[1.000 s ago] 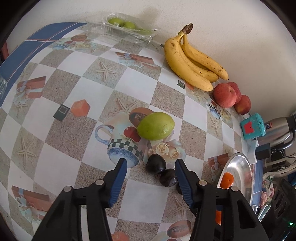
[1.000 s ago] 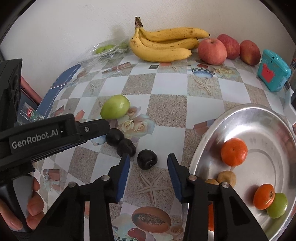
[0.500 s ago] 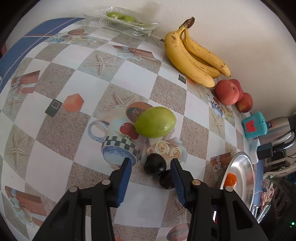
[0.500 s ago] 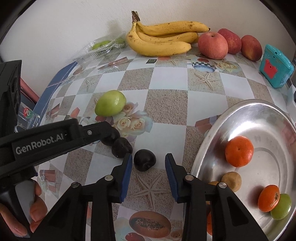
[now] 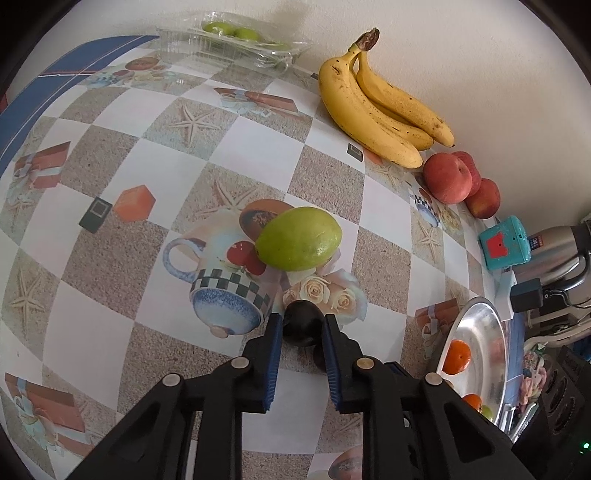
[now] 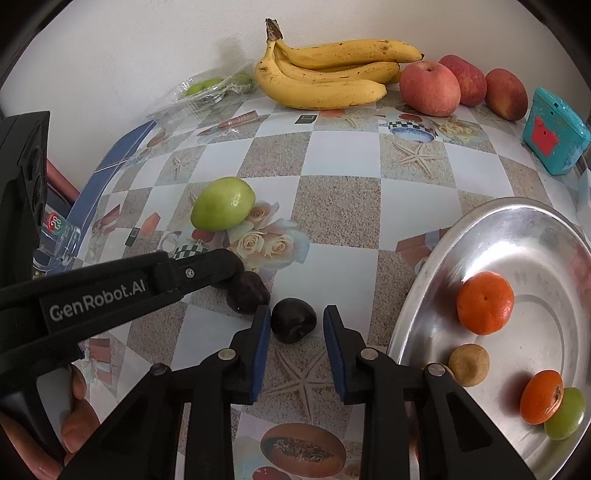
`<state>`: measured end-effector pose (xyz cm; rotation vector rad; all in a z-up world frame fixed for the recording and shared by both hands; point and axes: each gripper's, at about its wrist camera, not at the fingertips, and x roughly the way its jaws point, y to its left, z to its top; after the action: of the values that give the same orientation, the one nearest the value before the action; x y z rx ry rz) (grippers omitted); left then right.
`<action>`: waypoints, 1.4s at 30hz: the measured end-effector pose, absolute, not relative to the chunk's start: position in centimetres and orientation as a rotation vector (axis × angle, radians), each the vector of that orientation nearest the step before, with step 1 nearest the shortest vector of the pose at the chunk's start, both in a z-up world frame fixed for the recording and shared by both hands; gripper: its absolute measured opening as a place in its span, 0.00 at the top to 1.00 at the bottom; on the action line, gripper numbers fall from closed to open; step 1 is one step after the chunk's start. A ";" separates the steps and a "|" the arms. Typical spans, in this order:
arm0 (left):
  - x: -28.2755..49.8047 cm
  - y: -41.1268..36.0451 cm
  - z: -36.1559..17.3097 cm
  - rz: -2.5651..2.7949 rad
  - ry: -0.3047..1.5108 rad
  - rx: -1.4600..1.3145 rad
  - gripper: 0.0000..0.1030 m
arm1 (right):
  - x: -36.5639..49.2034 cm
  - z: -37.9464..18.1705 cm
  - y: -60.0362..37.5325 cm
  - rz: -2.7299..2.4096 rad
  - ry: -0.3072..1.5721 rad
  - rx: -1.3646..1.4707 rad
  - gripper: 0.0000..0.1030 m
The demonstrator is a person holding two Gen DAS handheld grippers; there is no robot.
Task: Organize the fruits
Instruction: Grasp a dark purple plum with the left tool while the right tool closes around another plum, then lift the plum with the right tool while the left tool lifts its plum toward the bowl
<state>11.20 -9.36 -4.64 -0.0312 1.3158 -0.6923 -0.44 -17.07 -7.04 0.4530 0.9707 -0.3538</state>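
Observation:
Three dark plums lie mid-table. My left gripper (image 5: 301,325) is shut on the far plum (image 5: 301,321), both pads touching it on the cloth. A second plum (image 6: 248,291) lies beside it, partly under the left finger. My right gripper (image 6: 293,317) is open around the third plum (image 6: 293,320), with a small gap at each pad. A green guava (image 5: 298,239) lies just beyond the left gripper and also shows in the right wrist view (image 6: 222,208). A silver plate (image 6: 517,236) at the right holds two oranges, a small brown fruit and a green fruit.
Bananas (image 6: 325,79) and red apples (image 6: 430,88) lie along the back wall. A clear box of green fruit (image 5: 236,35) sits at the back left. A teal box (image 6: 554,129) and a steel flask (image 5: 561,243) stand at the right.
My left gripper moved forward and closed onto the far plum. My right gripper moved forward so its fingers now flank the near plum, and narrowed slightly.

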 end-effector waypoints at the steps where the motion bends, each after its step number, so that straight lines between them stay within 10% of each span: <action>1: 11.2 -9.4 -4.6 -0.692 1.315 -0.032 0.78 | -0.4 -7.0 -17.0 -0.351 0.970 0.453 0.73; 28: 11.9 -7.9 0.1 -0.697 1.186 -0.086 0.86 | -2.0 -3.6 -17.4 -0.362 0.892 0.437 0.76; 42: 12.1 -9.0 -3.0 -0.672 1.239 -0.046 0.63 | -2.3 -4.2 -17.8 -0.360 0.906 0.460 0.76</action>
<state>12.07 -8.96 -3.02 -0.0460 1.2387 -0.6716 -2.31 -17.83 -4.19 0.4602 0.9062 -0.3598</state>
